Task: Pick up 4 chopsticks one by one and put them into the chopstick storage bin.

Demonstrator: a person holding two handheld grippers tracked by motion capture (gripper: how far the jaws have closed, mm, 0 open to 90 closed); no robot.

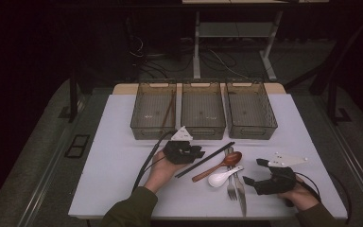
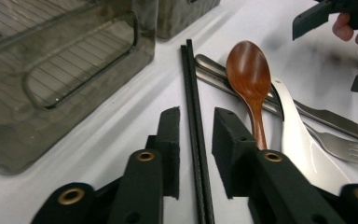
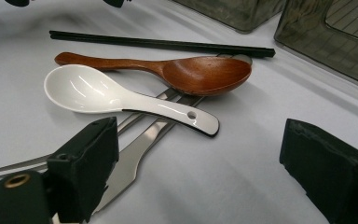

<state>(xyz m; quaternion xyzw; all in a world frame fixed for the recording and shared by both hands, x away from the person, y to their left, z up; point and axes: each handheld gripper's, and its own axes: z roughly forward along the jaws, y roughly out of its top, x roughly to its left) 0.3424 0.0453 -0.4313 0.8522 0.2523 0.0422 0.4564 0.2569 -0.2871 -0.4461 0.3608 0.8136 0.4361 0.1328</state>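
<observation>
A pair of black chopsticks [image 1: 209, 158] [image 2: 189, 79] [image 3: 168, 45] lies on the white table [image 1: 118, 161]. My left gripper [image 1: 200, 152] [image 2: 196, 114] straddles them near one end; its pads stand a little apart from them on both sides, so it is open. Right of the chopsticks lie a brown wooden spoon [image 1: 223, 162] [image 2: 248, 70] [image 3: 200, 74], a white ceramic spoon [image 1: 221, 178] [image 3: 88, 91], a metal fork [image 1: 231, 188] and a knife [image 1: 240, 191]. My right gripper [image 1: 254, 171] [image 3: 198, 140] rests open just right of the cutlery, with nothing between its jaws.
Three translucent grey bins [image 1: 153, 111] [image 1: 202, 111] [image 1: 250, 111] stand in a row at the back of the table. The left bin holds a thin brown stick [image 1: 170, 108]. Bare table lies left of my left hand. Dark floor and a desk frame lie beyond.
</observation>
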